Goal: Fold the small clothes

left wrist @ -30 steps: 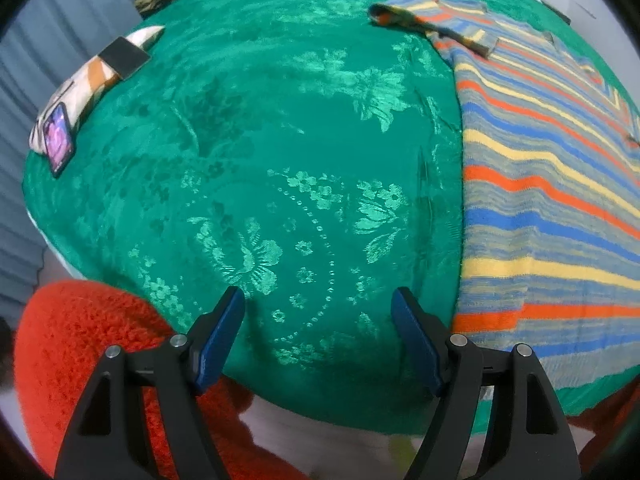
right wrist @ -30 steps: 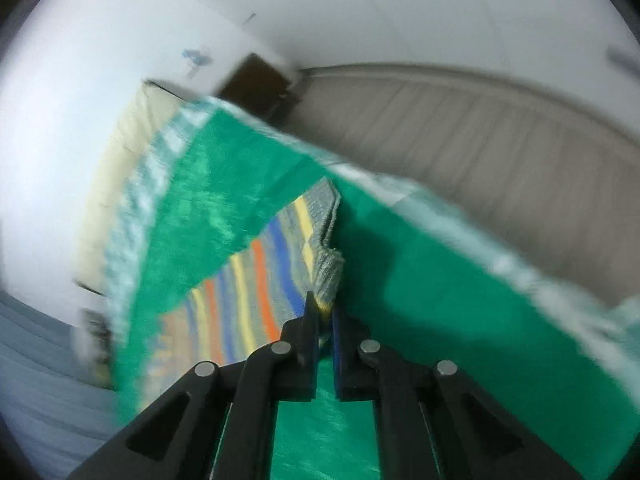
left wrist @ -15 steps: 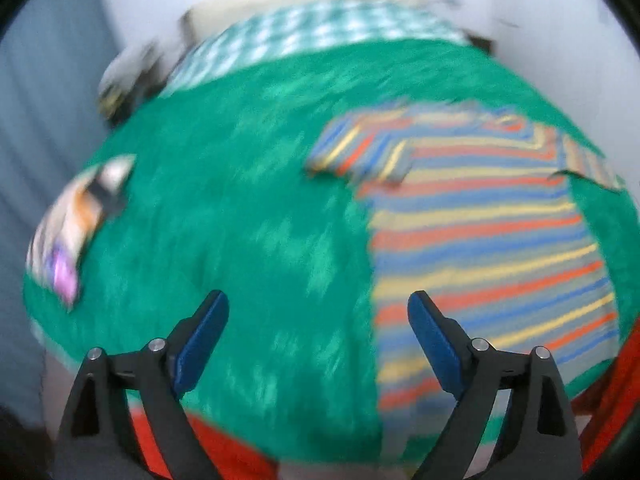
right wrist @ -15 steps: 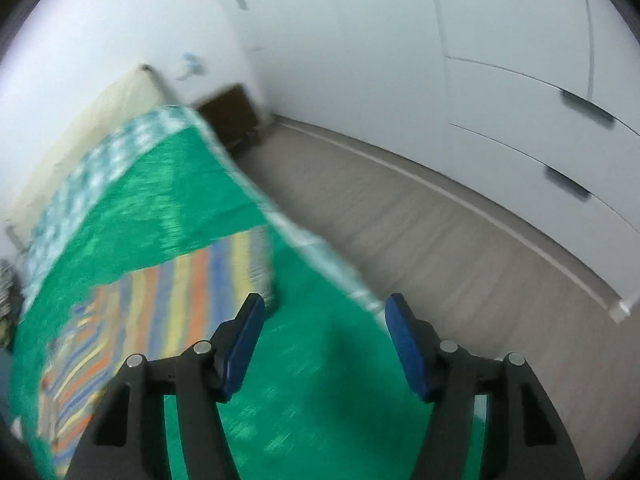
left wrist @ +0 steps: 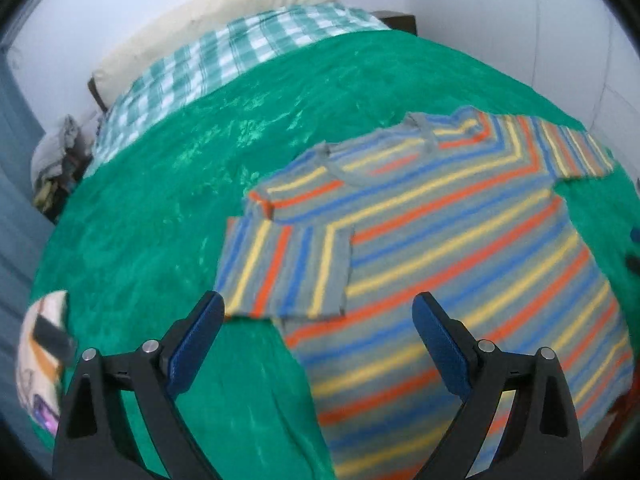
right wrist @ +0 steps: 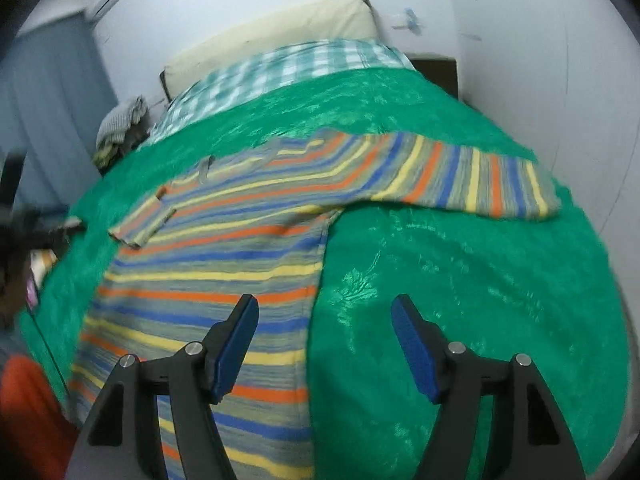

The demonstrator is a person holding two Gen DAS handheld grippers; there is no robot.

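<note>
Ahead of left hand-held gripper (left wrist: 318,322): shirt (left wrist: 460,248) flat on bed (left wrist: 168,208), left sleeve folded in, just beyond fingertips. Right hand-held gripper (right wrist: 324,322) straddles shirt's side edge; right sleeve farther ahead-right. Both empty, jaws opening.

Both views are evenly lit by soft, diffuse indoor light, with no hard shadows. The green bedspread (left wrist: 168,208) shows pale sheen on its woven pattern. Motion blur softens the striped shirt (left wrist: 460,248), most in the right wrist view. Fisheye distortion bulges the bed and bends the walls, and the corners fall to black vignette.
</note>
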